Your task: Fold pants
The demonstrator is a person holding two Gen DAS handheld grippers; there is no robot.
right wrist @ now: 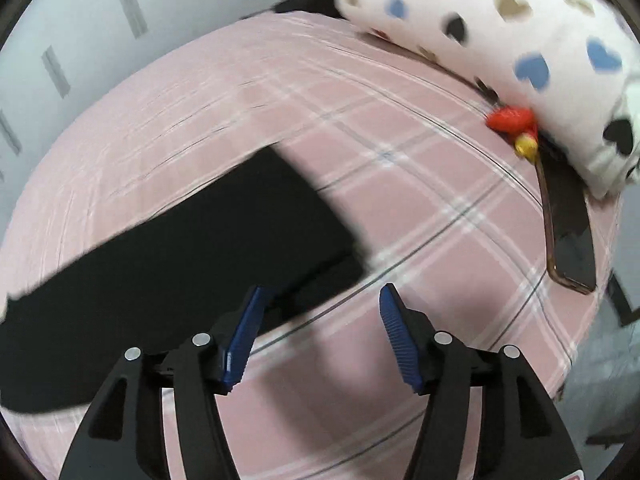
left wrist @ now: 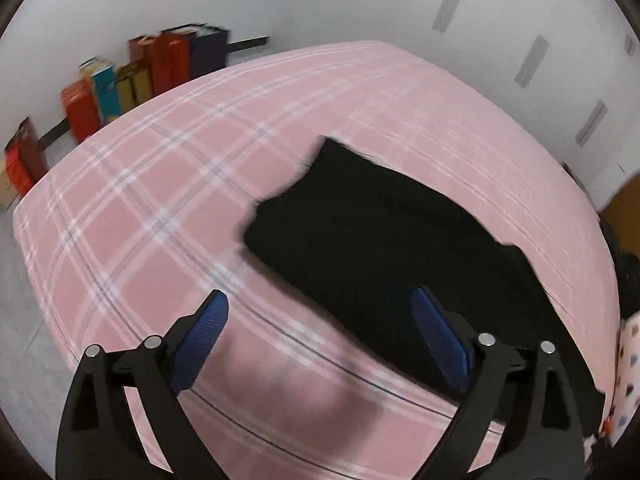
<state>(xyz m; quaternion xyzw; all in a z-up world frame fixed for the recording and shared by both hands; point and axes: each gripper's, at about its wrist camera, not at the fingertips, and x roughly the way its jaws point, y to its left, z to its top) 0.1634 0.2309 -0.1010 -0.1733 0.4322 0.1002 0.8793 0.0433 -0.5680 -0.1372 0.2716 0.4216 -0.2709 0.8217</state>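
Observation:
The black pants [left wrist: 384, 248] lie folded flat on the pink plaid bed sheet [left wrist: 160, 216]. In the right wrist view they [right wrist: 180, 248] stretch from the left edge toward the middle. My left gripper [left wrist: 320, 300] is open and empty, above the near edge of the pants; its right finger is over the black cloth. My right gripper [right wrist: 322, 292] is open and empty, just off the right end of the pants, its left finger over the cloth edge.
A white pillow with heart prints [right wrist: 520, 40] lies at the far right of the bed. A phone [right wrist: 572, 248] with a red and yellow charm [right wrist: 514, 120] lies beside it. A row of books [left wrist: 132, 76] stands against the wall beyond the bed.

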